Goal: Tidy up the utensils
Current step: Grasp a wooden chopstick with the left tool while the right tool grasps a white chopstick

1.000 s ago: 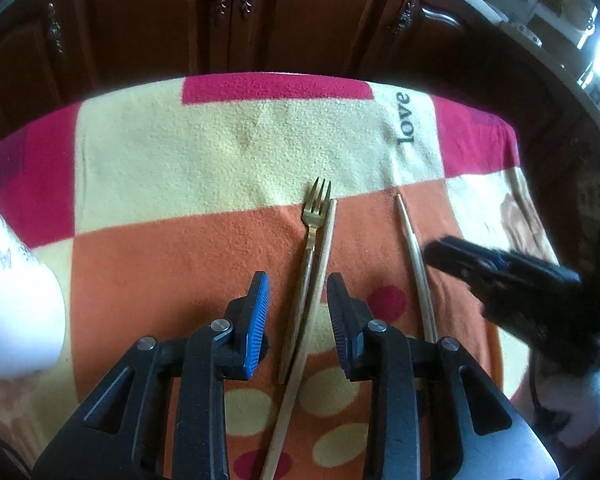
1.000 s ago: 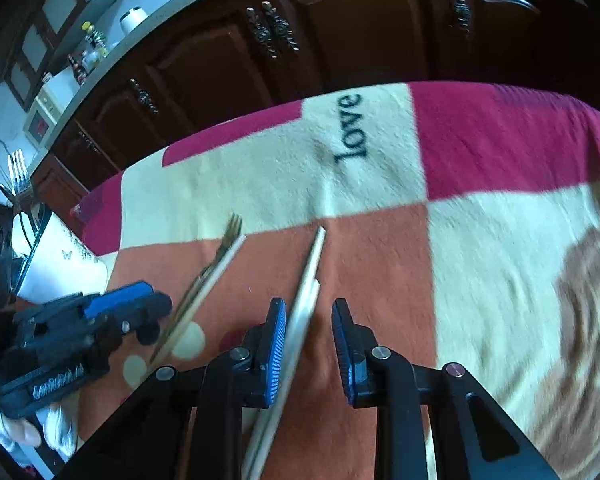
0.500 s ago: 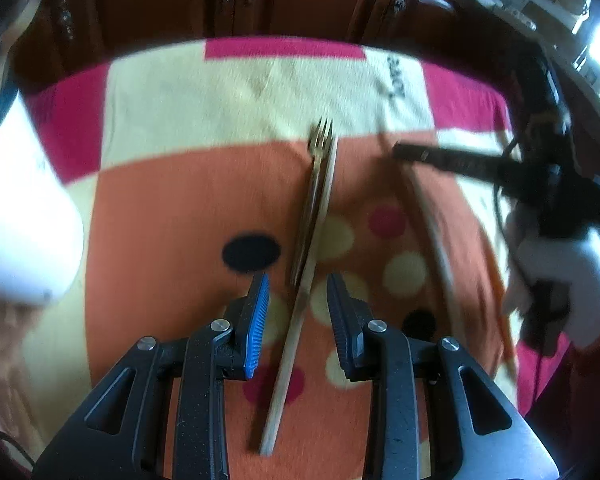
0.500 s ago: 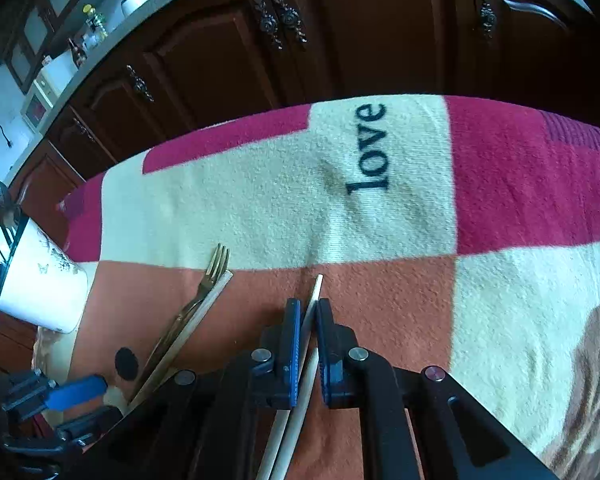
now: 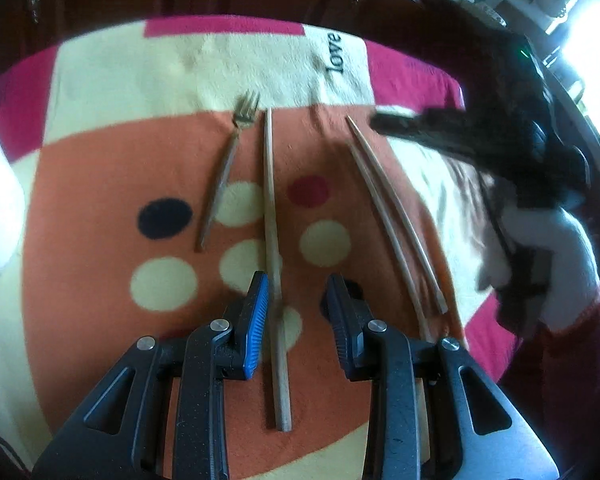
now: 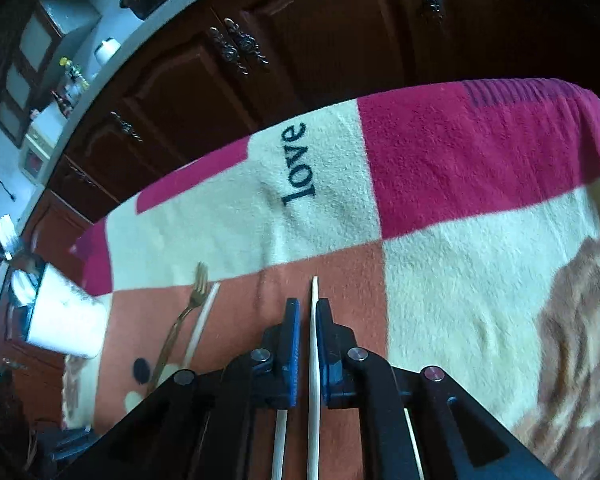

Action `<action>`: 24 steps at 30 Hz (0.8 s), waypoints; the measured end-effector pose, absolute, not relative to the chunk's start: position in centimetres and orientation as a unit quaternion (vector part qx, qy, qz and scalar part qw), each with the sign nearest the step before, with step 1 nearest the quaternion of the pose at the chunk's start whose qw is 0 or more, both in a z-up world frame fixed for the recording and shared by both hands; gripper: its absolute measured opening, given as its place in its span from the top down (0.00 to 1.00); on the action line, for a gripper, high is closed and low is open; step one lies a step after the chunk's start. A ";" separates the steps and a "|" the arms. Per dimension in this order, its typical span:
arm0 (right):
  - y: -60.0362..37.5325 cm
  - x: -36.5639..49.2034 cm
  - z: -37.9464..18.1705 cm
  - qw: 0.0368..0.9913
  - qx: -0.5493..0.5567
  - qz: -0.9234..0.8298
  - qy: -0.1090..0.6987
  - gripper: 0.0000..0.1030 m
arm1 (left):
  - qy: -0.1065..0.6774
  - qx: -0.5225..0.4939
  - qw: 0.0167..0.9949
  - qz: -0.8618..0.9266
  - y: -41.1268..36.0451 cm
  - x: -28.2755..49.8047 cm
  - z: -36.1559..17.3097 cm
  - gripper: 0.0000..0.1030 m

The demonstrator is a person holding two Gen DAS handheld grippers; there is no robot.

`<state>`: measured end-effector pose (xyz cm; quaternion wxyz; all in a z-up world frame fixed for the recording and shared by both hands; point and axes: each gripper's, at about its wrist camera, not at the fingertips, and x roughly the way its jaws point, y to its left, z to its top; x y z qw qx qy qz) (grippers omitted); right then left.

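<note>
Blanket [image 5: 112,184]: fork [image 5: 224,168] at left, tines toward the cabinets [image 6: 320,44]; single chopstick [image 5: 274,248] just beside it on its right, running back between the left gripper [image 5: 294,312] jaws. Chopstick pair [image 5: 392,216] well apart to the right, side by side. Utensil holder [image 6: 64,324] left of the fork, near the blanket's edge.
</note>
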<state>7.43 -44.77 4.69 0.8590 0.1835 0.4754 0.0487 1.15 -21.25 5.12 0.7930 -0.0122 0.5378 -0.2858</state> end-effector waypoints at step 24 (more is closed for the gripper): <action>-42.9 9.2 3.1 0.851 0.106 0.058 0.511 0.90 | 0.528 0.052 0.823 -0.202 -28.2 10.0 2.9 0.72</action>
